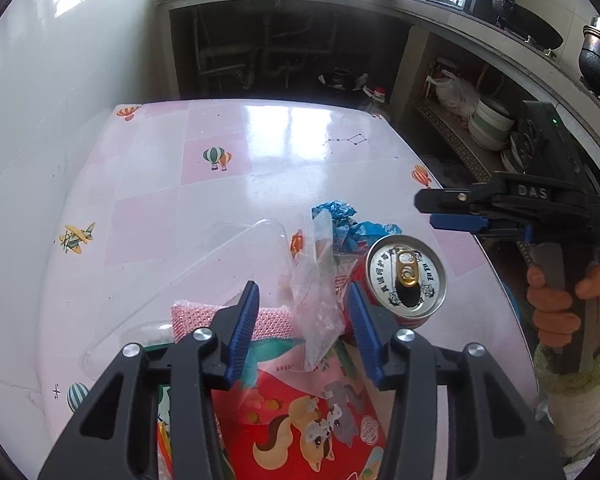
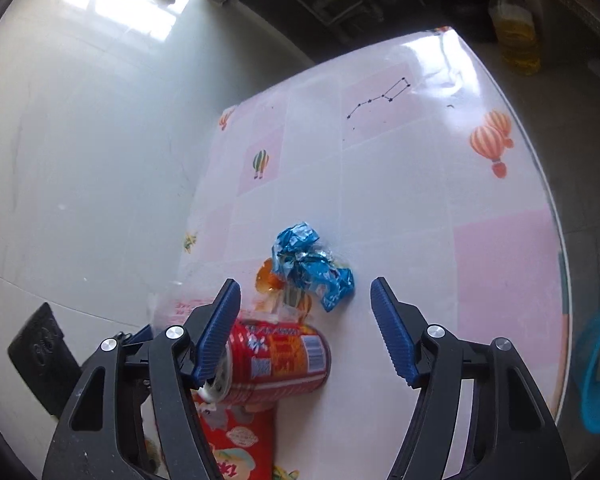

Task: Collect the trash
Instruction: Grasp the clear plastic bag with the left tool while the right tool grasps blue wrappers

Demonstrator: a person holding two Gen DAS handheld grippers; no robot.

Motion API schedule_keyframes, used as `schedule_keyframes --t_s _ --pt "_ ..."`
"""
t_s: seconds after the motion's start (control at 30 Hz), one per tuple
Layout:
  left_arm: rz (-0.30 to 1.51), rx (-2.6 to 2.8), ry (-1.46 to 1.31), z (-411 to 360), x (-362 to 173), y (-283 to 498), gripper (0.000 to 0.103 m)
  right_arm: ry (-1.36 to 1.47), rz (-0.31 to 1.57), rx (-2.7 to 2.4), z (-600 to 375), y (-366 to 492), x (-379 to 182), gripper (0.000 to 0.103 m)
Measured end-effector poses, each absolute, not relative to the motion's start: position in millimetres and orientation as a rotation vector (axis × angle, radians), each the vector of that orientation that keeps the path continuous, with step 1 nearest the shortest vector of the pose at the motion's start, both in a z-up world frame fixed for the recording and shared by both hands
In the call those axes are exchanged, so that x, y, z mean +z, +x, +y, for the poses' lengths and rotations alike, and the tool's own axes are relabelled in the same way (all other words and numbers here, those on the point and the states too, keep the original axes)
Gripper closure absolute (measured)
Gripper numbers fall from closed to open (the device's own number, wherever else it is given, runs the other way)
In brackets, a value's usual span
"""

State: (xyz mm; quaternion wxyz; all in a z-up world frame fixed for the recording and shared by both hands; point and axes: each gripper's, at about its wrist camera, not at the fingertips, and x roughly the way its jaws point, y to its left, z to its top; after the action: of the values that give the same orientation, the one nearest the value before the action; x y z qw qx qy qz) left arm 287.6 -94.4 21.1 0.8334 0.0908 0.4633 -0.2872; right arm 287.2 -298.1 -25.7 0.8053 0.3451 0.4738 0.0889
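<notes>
A pile of trash lies near the front of the pink checked table (image 1: 280,140). My left gripper (image 1: 303,286) is open, and a clear plastic bag (image 1: 316,312) stands loosely between its fingers without being pinched. Under it lie a red cartoon snack bag (image 1: 300,420) and a pink scourer (image 1: 268,320). The red drink can (image 1: 406,276) appears to lie on its side, its opened top facing the left camera. My right gripper (image 2: 306,284) is open. The can (image 2: 280,360) is beside its left finger, and the crumpled blue wrapper (image 2: 312,264) lies just ahead. In the left wrist view a hand holds the right gripper (image 1: 426,211) at the right.
A clear plastic tray (image 1: 220,264) lies left of the pile. A white wall borders the table's left side. A blue basket (image 2: 596,372) sits past the right edge, with an oil bottle (image 2: 516,28) on the floor beyond. Shelves with stacked bowls (image 1: 492,124) stand at the right.
</notes>
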Motion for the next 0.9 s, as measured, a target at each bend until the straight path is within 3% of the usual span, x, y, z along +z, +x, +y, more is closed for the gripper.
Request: schedule_keyframes --t_s 0.13,0.27,0.43,0.63,0.83,0.9 --pt "0.998 -0.596 0.187 -92.4 15.9 291.0 0.076 0.648 1.09 0.201 -281.4 317.6 -40.9 0.038" --pt "0.981 -0.593 0.182 -89.9 18.0 290.7 0.077 0.574 1.148 0.221 -269.7 337.6 -51.6 0.039" --pt "0.927 -0.581 0.188 -87.3 28.4 285.7 0.08 0.503 1.191 0.234 -258.3 347.8 -59.3 0.047" --pt "0.852 -0.573 0.16 -78.4 47.8 278.2 0.083 0.46 1.213 0.253 -256.2 356.0 -59.6 0.061" --pt "0.782 -0.584 0.088 -63.8 66.0 271.3 0.083 0.47 1.195 0.279 -250.5 353.2 -57.4 0.089" --pt "0.757 -0.581 0.061 -58.5 72.0 269.1 0.083 0.488 1.18 0.275 -251.9 351.7 -56.0 0.092"
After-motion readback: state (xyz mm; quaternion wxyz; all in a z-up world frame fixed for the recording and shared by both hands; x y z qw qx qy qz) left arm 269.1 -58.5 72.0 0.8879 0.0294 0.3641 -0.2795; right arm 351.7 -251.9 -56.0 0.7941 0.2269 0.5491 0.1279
